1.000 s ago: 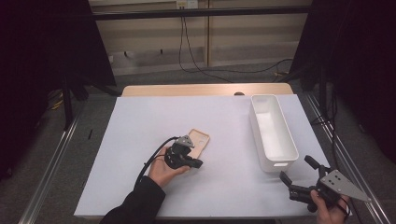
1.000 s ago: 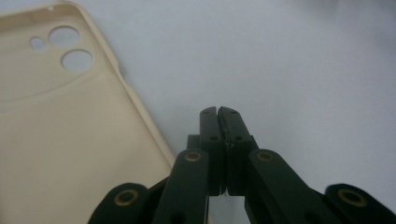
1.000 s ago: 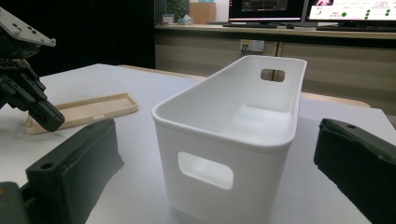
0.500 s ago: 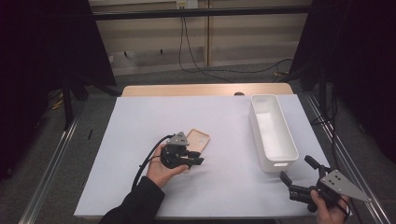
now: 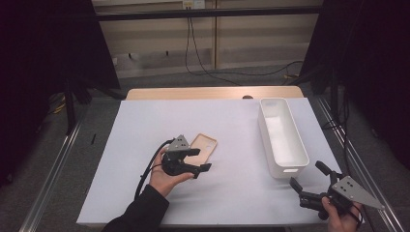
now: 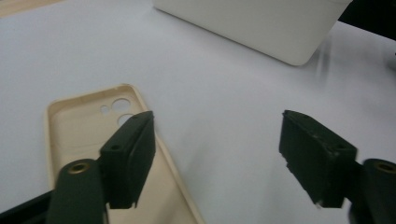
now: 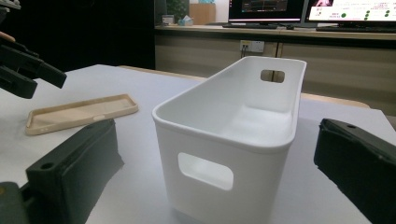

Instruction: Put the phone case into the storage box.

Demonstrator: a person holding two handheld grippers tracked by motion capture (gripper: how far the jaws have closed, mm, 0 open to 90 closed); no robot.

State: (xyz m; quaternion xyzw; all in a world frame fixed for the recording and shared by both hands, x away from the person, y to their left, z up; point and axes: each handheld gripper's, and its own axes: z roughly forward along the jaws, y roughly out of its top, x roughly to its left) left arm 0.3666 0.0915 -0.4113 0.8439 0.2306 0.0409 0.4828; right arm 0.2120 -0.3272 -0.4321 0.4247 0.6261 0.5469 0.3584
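A beige phone case (image 5: 205, 144) lies inside-up on the white table cover, near the middle. My left gripper (image 5: 203, 160) is held just in front of the case, jaws wide open and pointing right with nothing between them. In the left gripper view (image 6: 217, 119) the case (image 6: 84, 135) lies under the left jaw. My right gripper (image 5: 305, 175) is open at the table's front right corner and aimed at the white bin (image 5: 283, 137). In the right gripper view (image 7: 217, 128) the empty bin (image 7: 233, 121) stands close between the jaws, with the case (image 7: 79, 112) farther left.
The bin (image 6: 261, 28) has cut-out handles at both ends and stands lengthwise along the right side. A wooden table edge (image 5: 212, 93) runs behind the white cover. The left gripper (image 7: 28, 70) appears at the far left of the right gripper view. Monitors stand beyond the table.
The left gripper has shifted slightly left and back off the phone case, uncovering more of it. The right gripper has stayed where it was.
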